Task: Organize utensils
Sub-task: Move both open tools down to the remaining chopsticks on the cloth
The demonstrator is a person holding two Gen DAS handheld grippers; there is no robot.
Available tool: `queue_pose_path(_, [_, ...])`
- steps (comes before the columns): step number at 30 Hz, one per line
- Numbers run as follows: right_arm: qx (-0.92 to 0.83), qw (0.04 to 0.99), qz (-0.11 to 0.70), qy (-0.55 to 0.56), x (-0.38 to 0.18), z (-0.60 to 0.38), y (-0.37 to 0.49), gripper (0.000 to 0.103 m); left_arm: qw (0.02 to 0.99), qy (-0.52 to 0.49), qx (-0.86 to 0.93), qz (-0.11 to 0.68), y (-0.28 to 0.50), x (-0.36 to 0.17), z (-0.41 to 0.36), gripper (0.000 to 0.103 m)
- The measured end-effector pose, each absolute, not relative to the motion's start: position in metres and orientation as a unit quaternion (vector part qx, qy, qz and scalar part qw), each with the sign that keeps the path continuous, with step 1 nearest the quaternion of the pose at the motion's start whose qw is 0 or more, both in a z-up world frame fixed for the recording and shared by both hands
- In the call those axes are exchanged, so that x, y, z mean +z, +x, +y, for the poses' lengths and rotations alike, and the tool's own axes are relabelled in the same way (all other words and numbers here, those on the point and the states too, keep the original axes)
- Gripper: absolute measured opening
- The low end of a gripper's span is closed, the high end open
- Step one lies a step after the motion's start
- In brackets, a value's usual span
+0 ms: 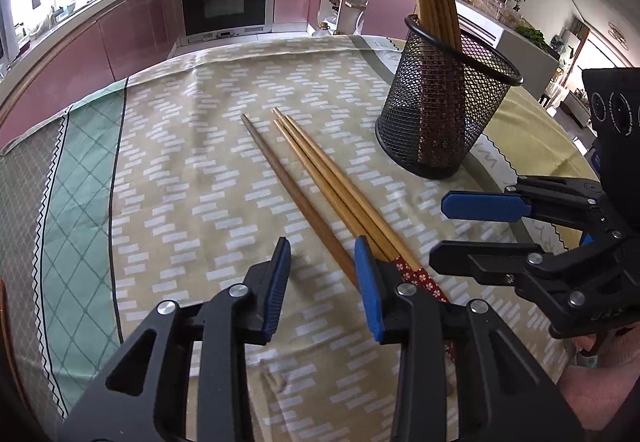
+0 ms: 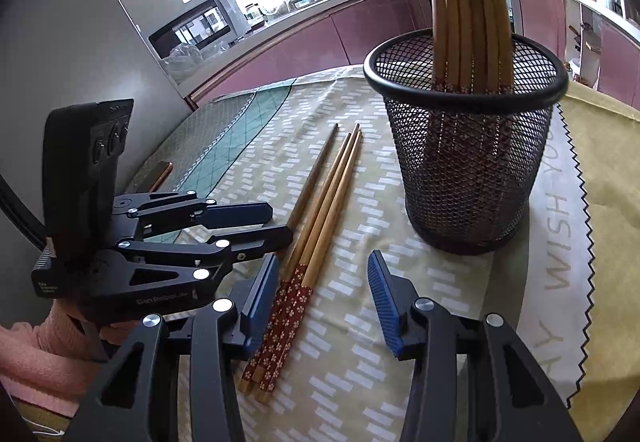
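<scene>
Left gripper [image 1: 323,284] jaws wide, holding nothing; three loose chopsticks [image 1: 320,185] flat on surface [image 1: 180,169], ahead of jaws. Right gripper [image 2: 324,302] jaws wide, unloaded. Mesh holder [image 2: 468,161] upright beyond, chopstick bundle [image 2: 466,5] inside.

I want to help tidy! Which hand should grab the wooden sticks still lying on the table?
Probably the left gripper: its open blue pads already sit around the darker brown wooden chopstick. The right gripper is open too, beside the red-patterned chopsticks, nearer the black mesh cup.
</scene>
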State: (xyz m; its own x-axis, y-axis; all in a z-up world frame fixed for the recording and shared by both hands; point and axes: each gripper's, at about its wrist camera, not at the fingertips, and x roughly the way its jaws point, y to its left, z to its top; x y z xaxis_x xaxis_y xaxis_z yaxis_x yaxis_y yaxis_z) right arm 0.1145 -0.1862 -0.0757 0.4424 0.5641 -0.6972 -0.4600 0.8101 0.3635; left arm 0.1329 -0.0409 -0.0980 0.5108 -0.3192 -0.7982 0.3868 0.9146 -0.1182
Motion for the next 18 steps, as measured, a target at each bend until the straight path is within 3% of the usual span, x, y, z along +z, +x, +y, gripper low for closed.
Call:
queue_pose_path(6, [0.284,0.852,0.437,0.039,-0.080,-0.173,0.122,0.044,0.868,0.035,-0.205,0.451,0.131,-0.098,-0.036,0.026])
queue_pose_path(18, [0.252,0.864,0.435,-0.011,-0.081,-0.153,0.125,0.036,0.869,0.026,-0.209,0.449,0.129,-0.099,-0.029,0.026])
